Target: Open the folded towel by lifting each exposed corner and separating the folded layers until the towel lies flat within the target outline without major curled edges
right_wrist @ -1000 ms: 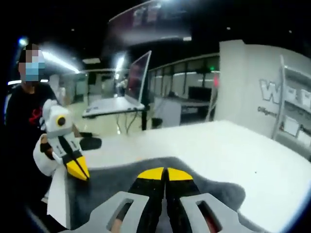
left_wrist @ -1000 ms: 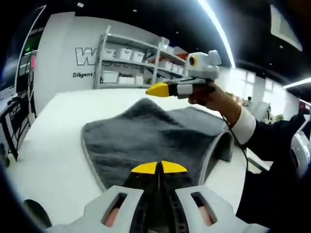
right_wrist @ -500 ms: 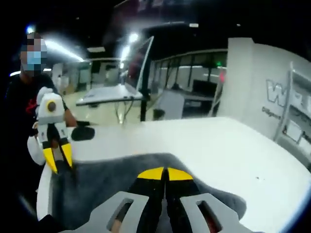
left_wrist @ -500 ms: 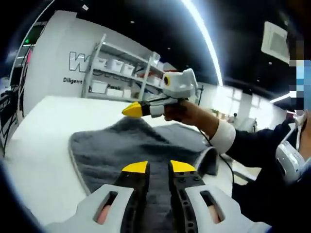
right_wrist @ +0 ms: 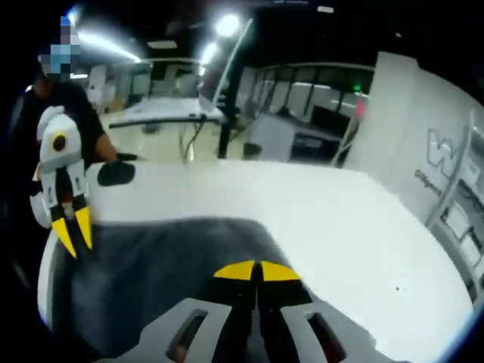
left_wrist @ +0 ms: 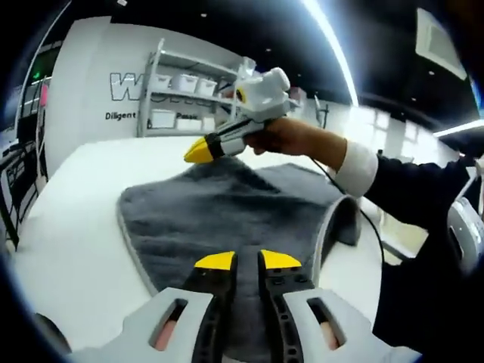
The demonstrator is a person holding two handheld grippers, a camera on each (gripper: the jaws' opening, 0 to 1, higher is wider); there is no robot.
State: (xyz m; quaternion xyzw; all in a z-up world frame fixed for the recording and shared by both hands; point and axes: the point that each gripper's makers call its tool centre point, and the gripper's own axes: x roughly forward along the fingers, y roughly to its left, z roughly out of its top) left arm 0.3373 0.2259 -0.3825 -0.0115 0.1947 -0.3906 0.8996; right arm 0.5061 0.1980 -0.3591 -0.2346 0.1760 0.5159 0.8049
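A white worktop (left_wrist: 68, 227) takes the lower left of the left gripper view, and in the right gripper view it spreads across the middle and right of the frame. At the upper left of the left gripper view a metal shelf rack (left_wrist: 181, 94) stands against a white wall with dark letters (left_wrist: 132, 87); white storage boxes (left_wrist: 162, 119) sit on its shelves. A long ceiling light strip (left_wrist: 333, 45) runs across the top. In the right gripper view, at the upper middle, there is another desk (right_wrist: 162, 113) with a dark post (right_wrist: 231, 98) beside it. Glass partitions (right_wrist: 310, 113) stand behind. A small dark oval object (right_wrist: 116, 173) lies on the worktop at the left.
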